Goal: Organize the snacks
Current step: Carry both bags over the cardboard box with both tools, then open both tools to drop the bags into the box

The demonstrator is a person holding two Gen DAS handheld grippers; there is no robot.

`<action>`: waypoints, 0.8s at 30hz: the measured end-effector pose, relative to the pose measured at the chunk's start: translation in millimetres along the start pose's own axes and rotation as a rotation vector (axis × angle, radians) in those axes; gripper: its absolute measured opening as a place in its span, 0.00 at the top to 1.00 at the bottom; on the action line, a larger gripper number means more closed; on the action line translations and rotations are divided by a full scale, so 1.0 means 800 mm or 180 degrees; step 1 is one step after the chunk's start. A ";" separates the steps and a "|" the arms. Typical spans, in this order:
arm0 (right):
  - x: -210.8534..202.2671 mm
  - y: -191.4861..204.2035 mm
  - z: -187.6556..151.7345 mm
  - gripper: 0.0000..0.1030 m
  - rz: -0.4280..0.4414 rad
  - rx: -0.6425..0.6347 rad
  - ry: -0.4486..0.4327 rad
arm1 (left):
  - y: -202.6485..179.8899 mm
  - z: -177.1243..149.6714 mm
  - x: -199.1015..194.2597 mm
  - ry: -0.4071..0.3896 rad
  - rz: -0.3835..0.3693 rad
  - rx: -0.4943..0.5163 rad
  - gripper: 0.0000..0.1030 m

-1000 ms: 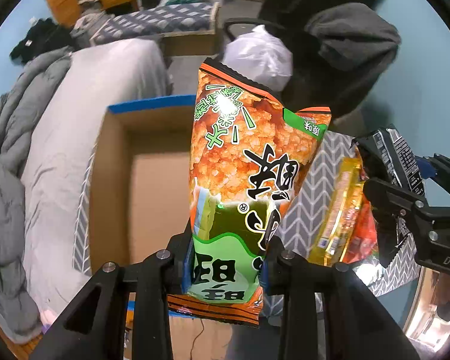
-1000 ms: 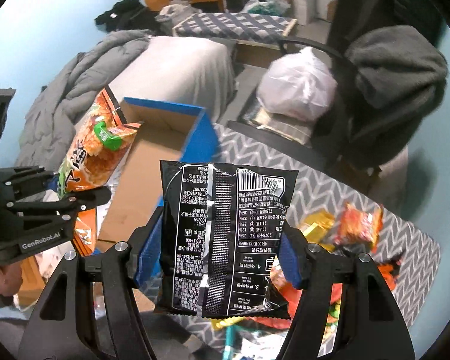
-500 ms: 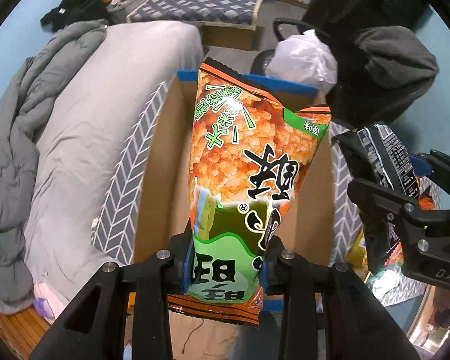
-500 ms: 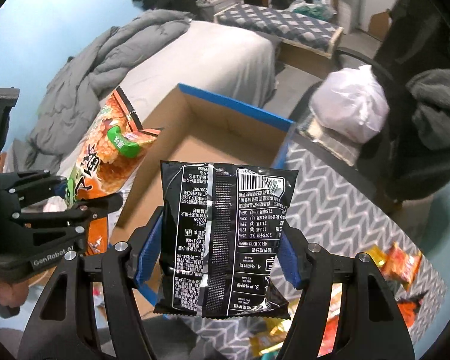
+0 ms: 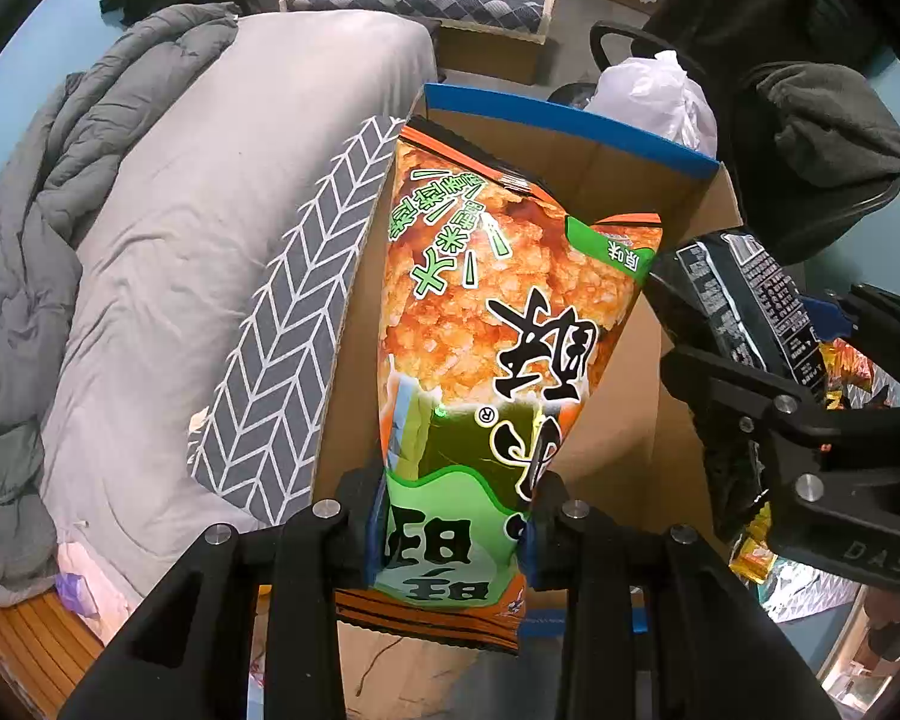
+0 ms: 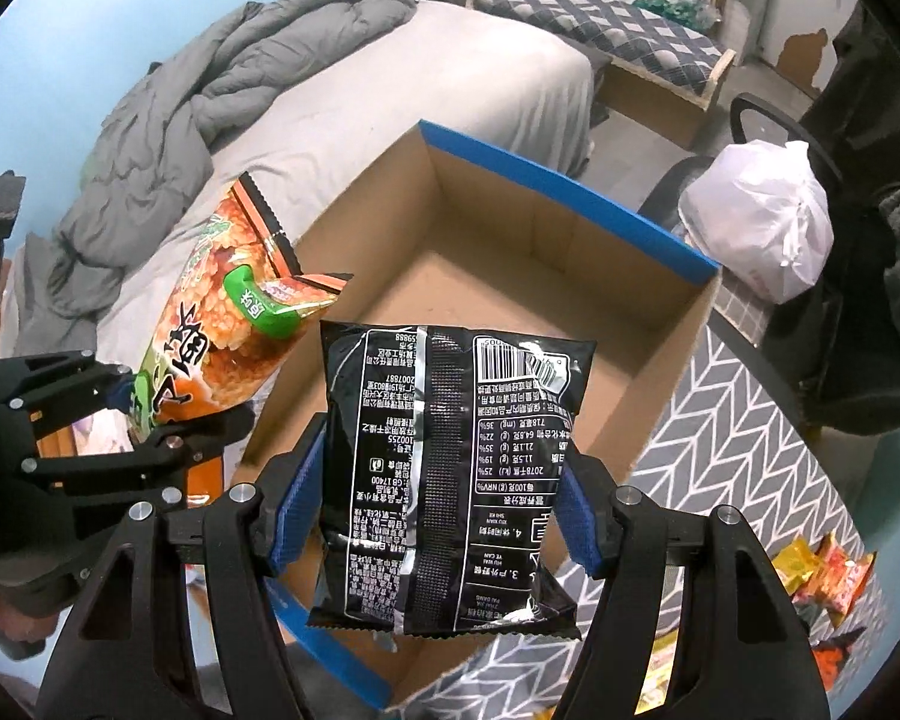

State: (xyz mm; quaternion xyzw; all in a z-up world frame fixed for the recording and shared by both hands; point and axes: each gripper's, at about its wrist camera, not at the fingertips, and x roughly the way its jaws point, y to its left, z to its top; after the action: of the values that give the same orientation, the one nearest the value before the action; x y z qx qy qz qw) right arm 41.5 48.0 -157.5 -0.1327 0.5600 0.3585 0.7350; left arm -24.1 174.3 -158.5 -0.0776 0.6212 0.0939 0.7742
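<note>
Left wrist view: the left gripper [image 5: 447, 531] pinches one orange-and-green snack bag [image 5: 498, 324] by its lower end, held above one open cardboard box [image 5: 570, 120] with blue-taped rims. Right wrist view: the right gripper [image 6: 435, 510] clamps one black snack packet [image 6: 450, 468] between its two blue pads [image 6: 297, 498], also over the box [image 6: 510, 300], whose floor shows bare cardboard. A few loose snack packets [image 6: 822, 576], at least three, lie on the chevron-patterned cloth [image 6: 732, 438] beside the box. One white plastic bag [image 6: 762, 222] sits beyond it.
</note>
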 end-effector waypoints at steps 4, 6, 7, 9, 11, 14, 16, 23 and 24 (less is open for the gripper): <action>0.008 -0.001 0.001 0.34 0.0019 0.0054 0.0034 | 0.001 -0.001 0.005 0.0029 0.0001 0.0000 0.67; 0.010 -0.003 0.001 0.34 0.0028 0.0085 0.0051 | 0.003 -0.001 0.007 0.0057 -0.0004 -0.0027 0.67; 0.011 -0.003 0.002 0.33 0.0025 0.0094 0.0055 | 0.003 0.000 0.008 0.0066 0.0003 -0.0053 0.67; 0.013 -0.004 0.002 0.33 0.0001 0.0111 0.0076 | 0.005 -0.001 0.008 0.0049 0.0015 -0.0097 0.65; 0.015 -0.005 0.003 0.32 -0.0058 0.0113 0.0101 | 0.007 -0.001 0.007 0.0036 0.0020 -0.0119 0.58; 0.016 -0.004 0.002 0.27 -0.0122 0.0085 0.0109 | 0.008 -0.002 0.004 -0.0017 0.0060 -0.0133 0.41; 0.014 -0.004 0.001 0.22 -0.0141 0.0090 0.0083 | 0.008 -0.003 0.001 -0.0060 0.0093 -0.0120 0.32; 0.000 -0.010 -0.003 0.21 -0.0146 0.0175 0.0017 | 0.005 -0.003 -0.008 -0.0066 0.0137 -0.0076 0.32; -0.003 -0.012 -0.004 0.21 -0.0159 0.0185 0.0001 | 0.005 -0.005 -0.009 -0.0072 0.0134 -0.0075 0.32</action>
State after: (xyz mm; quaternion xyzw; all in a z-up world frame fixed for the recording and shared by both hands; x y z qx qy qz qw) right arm 45.2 38.1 -158.1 -0.1252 0.5669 0.3236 0.7472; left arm -30.1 177.2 -152.4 -0.0725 0.6128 0.1183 0.7780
